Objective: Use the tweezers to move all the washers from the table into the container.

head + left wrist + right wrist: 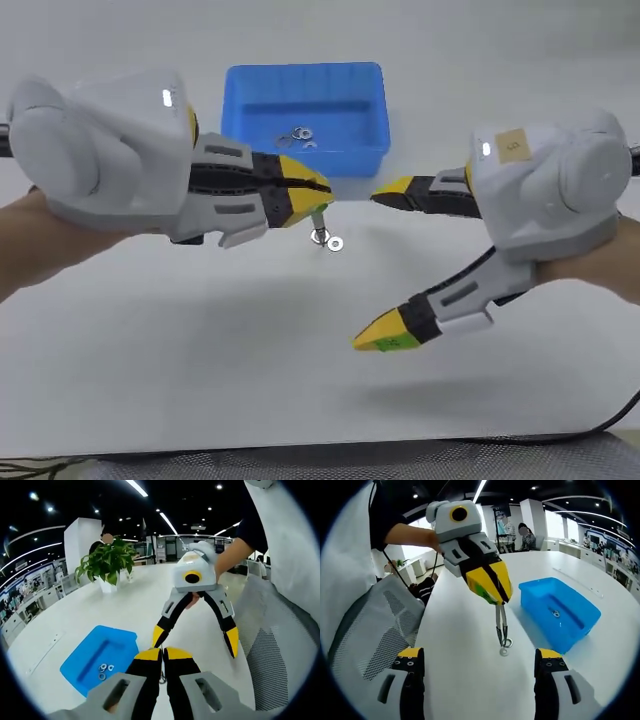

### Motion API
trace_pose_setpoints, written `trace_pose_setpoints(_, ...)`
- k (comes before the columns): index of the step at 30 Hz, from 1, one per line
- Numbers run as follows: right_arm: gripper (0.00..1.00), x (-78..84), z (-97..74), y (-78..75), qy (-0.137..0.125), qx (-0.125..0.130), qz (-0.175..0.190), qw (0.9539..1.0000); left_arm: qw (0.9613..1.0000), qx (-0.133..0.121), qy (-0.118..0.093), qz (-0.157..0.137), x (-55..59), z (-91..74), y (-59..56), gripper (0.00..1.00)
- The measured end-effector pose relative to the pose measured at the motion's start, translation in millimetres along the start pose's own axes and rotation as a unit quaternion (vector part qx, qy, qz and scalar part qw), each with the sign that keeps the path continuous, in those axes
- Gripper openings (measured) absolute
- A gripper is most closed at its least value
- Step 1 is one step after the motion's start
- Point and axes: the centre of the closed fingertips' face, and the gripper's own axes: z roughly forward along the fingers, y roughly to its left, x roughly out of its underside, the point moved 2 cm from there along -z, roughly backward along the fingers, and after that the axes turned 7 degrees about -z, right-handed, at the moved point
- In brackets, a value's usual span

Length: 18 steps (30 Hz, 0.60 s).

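Two washers (503, 652) lie close together on the white table (200, 340), just in front of the blue container (340, 162), not in it. The tweezers (500, 622) point steeply down with their tips at the washer nearer them; whether the tips actually pinch it or only rest against it is too small to tell. The left gripper (318, 195) is clenched on the upper end of the tweezers, its yellow jaw tips pressed together around them. A few sorted washers (298, 134) sit on the container floor, so the job looks partly done. The right gripper (368, 268) hovers to the side of the washers, above the table, jaws spread wide and holding nothing. The likely trouble is the flat washer sliding out from the tips on the smooth table, or a weak pinch dropping it short of the container's wall. The neighbouring washer is close enough to be nudged away, and the tweezers could twist in the jaws.
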Motion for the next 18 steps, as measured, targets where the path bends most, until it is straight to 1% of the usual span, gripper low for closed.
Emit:
trace_pose_setpoints(2, 0.85, -3.8, 6.7, -7.1, -0.003, 0.002, -0.007, 1.0000, 1.0000, 0.003, 0.005, 0.004, 0.2, 0.1, -1.4, 0.05)
trace_pose_setpoints(4, 0.80, -9.5, 12.8, -14.8, -0.013, 0.006, -0.010, 0.9998, 1.0000, 0.005, 0.007, 0.002, 0.2, 0.3, -1.5, 0.05)
trace_pose_setpoints(7, 0.66, -13.4, 19.7, -22.5, -0.017, 0.011, -0.021, 0.9996, 1.0000, 0.004, 0.008, -0.003, 0.2, 0.5, -0.6, 0.05)
trace_pose_setpoints(8, 0.59, -13.3, 23.3, -25.7, -0.011, 0.011, -0.027, 0.9995, 1.0000, 0.004, 0.008, -0.003, 0.1, 0.6, -0.5, 0.05)
trace_pose_setpoints(9, 0.55, -13.7, 25.4, -26.2, -0.010, 0.007, -0.031, 0.9994, 1.0000, 0.004, 0.008, -0.004, 0.1, 0.6, -0.6, 0.05)
trace_pose_setpoints(12, 0.48, -12.8, 32.4, -29.3, -0.007, 0.003, -0.035, 0.9994, 0.9999, 0.005, 0.007, -0.009, 0.2, 0.7, -0.8, 0.05)
trace_pose_setpoints(14, 0.39, -9.6, 35.9, -30.7, -0.001, -0.003, -0.037, 0.9993, 0.9999, 0.004, 0.008, -0.010, 0.5, 0.5, -0.7, 0.05)
trace_pose_setpoints(17, 0.29, -10.9, 36.4, -30.8, -0.006, -0.005, -0.035, 0.9994, 0.9999, 0.006, 0.008, -0.012, 0.7, 0.5, -1.4, 0.05)
trace_pose_setpoints(18, 0.27, -11.0, 36.7, -30.8, -0.006, -0.006, -0.034, 0.9994, 0.9999, 0.006, 0.008, -0.013, 0.8, 0.6, -1.4, 0.05)
